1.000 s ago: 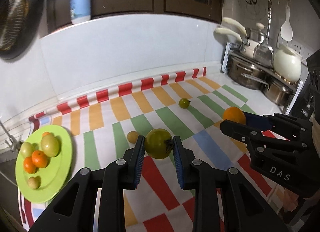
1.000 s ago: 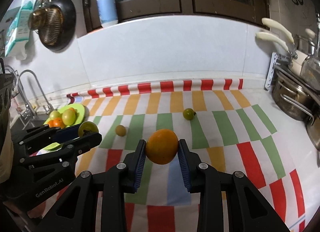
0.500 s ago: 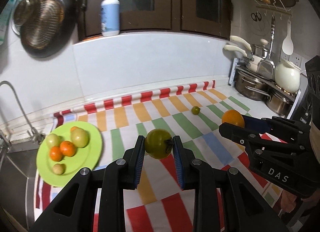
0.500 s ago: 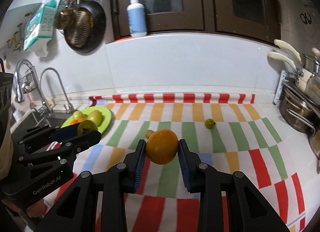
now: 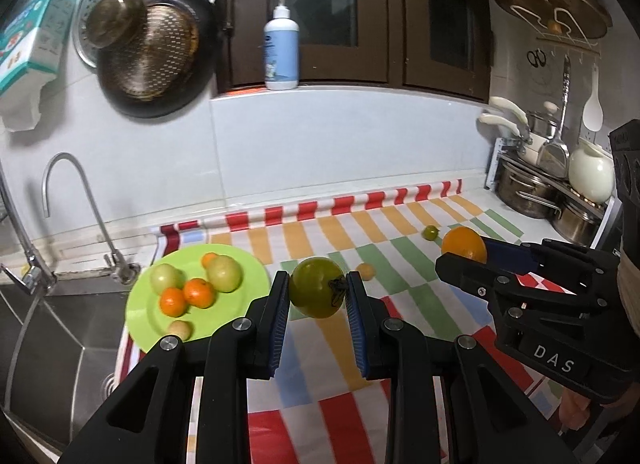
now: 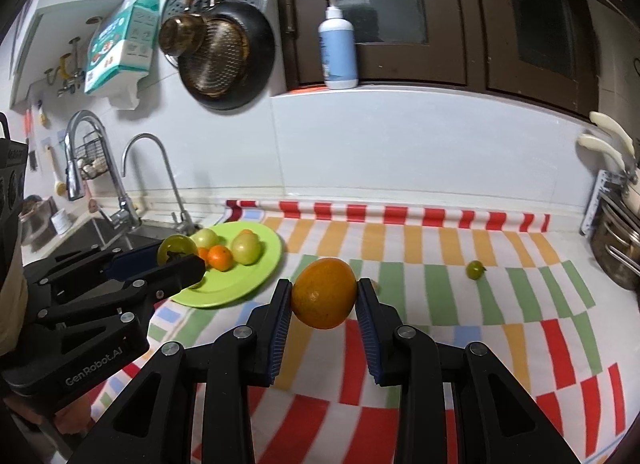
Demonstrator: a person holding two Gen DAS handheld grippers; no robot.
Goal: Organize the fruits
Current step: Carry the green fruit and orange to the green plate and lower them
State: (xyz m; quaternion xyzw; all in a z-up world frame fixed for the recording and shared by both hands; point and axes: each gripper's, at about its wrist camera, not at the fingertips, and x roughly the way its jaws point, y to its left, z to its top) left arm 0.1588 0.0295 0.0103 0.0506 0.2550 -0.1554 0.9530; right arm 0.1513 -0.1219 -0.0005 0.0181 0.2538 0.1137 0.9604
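My left gripper [image 5: 318, 294] is shut on a green tomato [image 5: 316, 292], held above the striped cloth just right of the lime-green plate [image 5: 140, 320]. That plate [image 6: 260, 264] carries several fruits, green and orange. My right gripper [image 6: 324, 294] is shut on an orange [image 6: 324, 292], held in the air over the cloth, right of the plate. In the left wrist view the right gripper [image 5: 460, 260] shows at the right with the orange [image 5: 464, 244]. In the right wrist view the left gripper [image 6: 180, 256] with the green tomato [image 6: 176, 248] hangs over the plate's near edge.
A small green fruit [image 5: 431, 232] and a small yellow fruit [image 5: 366, 271] lie loose on the cloth. The sink [image 5: 48, 328] with its faucet [image 5: 76, 199] is left of the plate. Steel pots [image 5: 528, 191] stand at the right. Pans hang on the wall.
Both grippers have travelled left and risen, still holding their fruits. The plate has come closer to the left gripper, and the sink and faucet have come into view.
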